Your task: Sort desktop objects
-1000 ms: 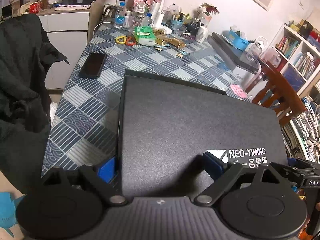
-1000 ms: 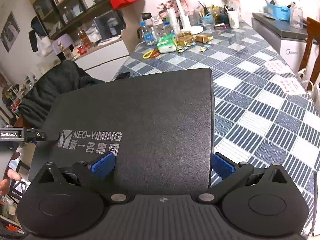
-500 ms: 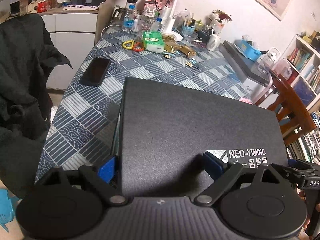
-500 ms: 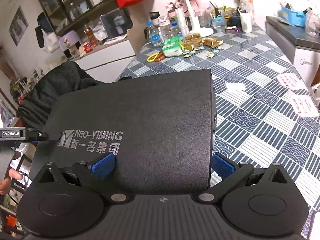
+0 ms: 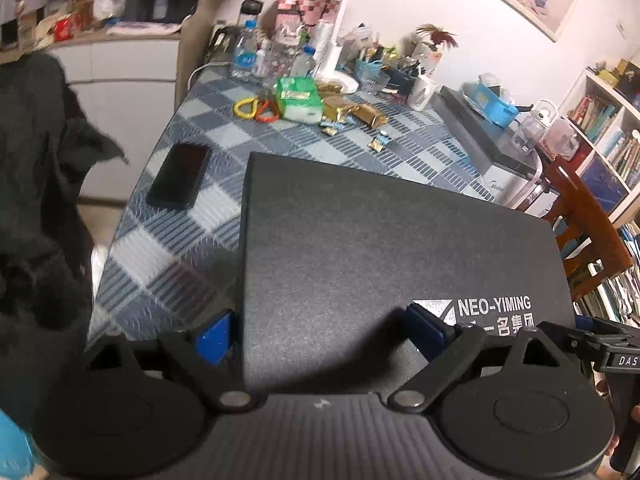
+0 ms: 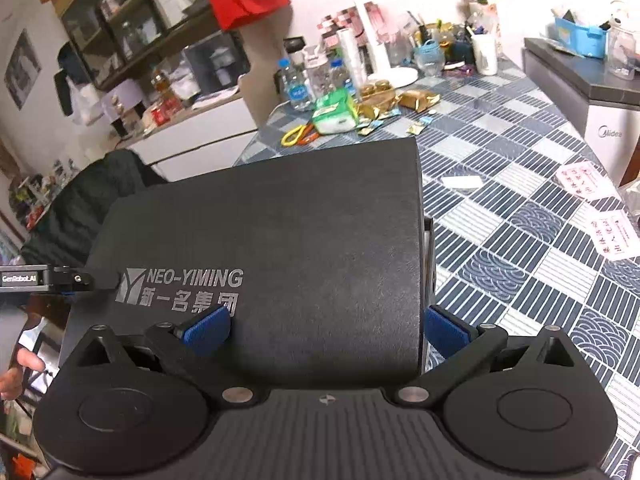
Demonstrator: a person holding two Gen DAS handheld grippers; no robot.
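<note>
Black box [image 5: 380, 248] edge-gripped by both tools, above table [image 5: 188, 220].

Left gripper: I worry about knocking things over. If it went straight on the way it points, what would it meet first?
The left gripper already straddles the black box's corner, so probably the box itself.

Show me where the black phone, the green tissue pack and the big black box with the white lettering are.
black phone [image 5: 179, 175], left wrist view, middle of its dark screen.
green tissue pack [image 5: 299, 97], left wrist view, its green top face.
black box [image 6: 280, 220], right wrist view, bare middle of its lid.
</note>
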